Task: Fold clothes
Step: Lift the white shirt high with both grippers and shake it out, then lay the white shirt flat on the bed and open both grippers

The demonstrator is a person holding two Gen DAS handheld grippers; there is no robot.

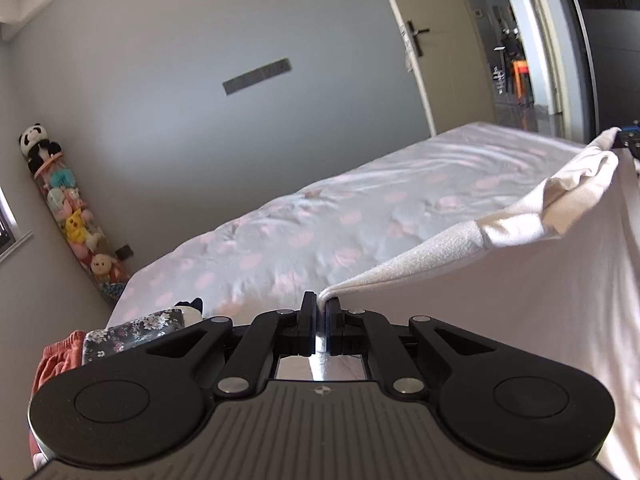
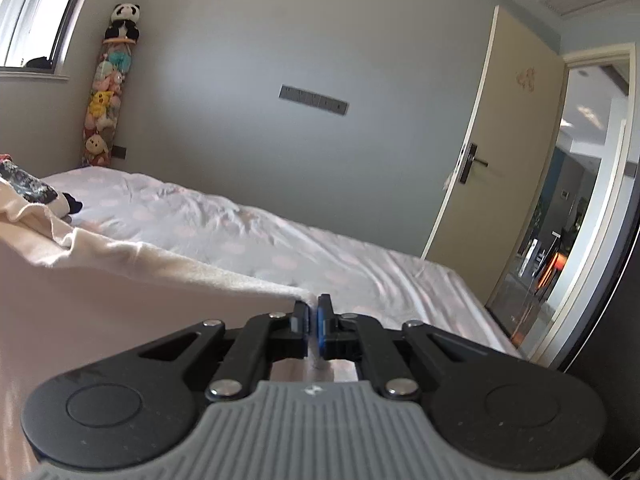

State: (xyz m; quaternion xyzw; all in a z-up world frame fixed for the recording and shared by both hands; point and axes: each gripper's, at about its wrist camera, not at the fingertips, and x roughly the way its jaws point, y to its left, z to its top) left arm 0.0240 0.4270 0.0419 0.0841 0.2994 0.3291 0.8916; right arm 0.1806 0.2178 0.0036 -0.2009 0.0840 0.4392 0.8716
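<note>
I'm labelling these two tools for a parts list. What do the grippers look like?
Both are black linkage grippers with silver pivot pins, round black discs at each side and a ribbed grey body. The left gripper has black fingers; the right gripper has blue pads.

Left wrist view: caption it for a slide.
Left gripper shut on a pale garment, held up over the bed.

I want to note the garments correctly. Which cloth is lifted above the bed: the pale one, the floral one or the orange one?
The pale cloth: both the left gripper and right gripper pinch its edge. The floral cloth and orange cloth are ungripped.
</note>
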